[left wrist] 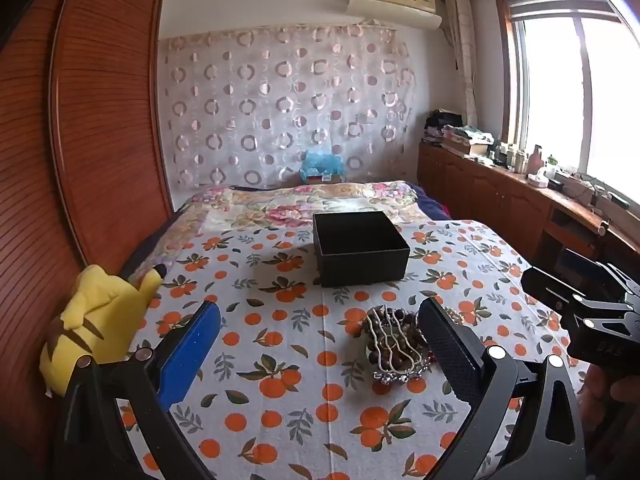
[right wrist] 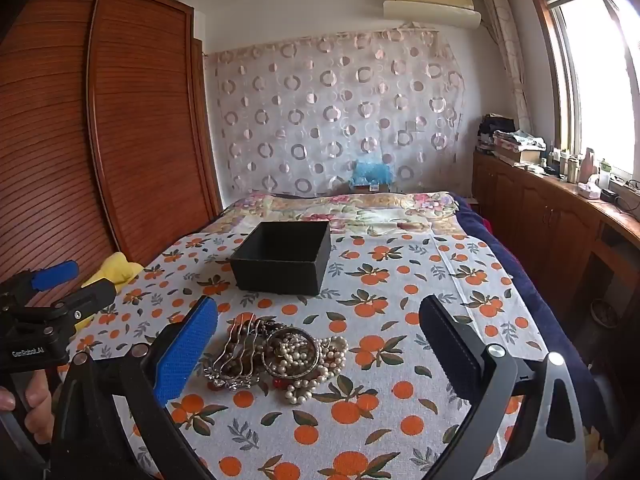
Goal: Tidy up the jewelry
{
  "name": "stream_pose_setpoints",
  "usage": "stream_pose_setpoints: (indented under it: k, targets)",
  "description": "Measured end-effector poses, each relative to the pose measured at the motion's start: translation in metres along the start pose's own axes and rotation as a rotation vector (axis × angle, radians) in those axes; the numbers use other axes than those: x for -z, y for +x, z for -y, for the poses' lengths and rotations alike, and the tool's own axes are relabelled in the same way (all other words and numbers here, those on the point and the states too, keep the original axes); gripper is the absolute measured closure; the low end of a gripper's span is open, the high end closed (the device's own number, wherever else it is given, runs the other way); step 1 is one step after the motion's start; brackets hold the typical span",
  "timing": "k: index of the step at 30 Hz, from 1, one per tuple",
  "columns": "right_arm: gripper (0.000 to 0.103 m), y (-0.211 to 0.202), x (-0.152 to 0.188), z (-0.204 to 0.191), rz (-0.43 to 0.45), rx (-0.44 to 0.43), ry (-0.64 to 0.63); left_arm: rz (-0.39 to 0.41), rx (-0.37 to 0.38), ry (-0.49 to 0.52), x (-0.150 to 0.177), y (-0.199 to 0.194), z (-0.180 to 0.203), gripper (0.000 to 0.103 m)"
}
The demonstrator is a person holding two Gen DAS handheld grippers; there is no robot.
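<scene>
While both claws hover over the bed, the left claw [left wrist: 320, 344] stands wide with nothing between its pads; the right claw [right wrist: 318, 340] is wide and empty too; the jewelry [right wrist: 276, 356], a heap of pearls, beads and bangles, lies on the orange-print cloth [right wrist: 400, 420] just before them; behind it, apart, stands an open black box [right wrist: 282, 258]; a yellow toy [left wrist: 96, 316] lies at the cloth's left edge.

black box [right wrist: 282, 258], orange-print cloth [right wrist: 400, 412] (white ground)
</scene>
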State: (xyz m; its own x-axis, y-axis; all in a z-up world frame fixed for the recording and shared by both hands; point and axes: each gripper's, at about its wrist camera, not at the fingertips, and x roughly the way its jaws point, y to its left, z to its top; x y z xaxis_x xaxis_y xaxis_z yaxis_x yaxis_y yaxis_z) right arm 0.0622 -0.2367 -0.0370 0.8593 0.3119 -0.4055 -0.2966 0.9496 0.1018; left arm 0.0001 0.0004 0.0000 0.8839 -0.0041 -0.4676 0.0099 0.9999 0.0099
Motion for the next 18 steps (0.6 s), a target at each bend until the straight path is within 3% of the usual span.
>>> stream_pose_setpoints:
  k: [18]
  targets:
    - [0.002,-0.0013,-0.0008,-0.0008,0.003,-0.004,0.001,0.006,-0.001,0.001,0.0,-0.0004,0.0001,0.007]
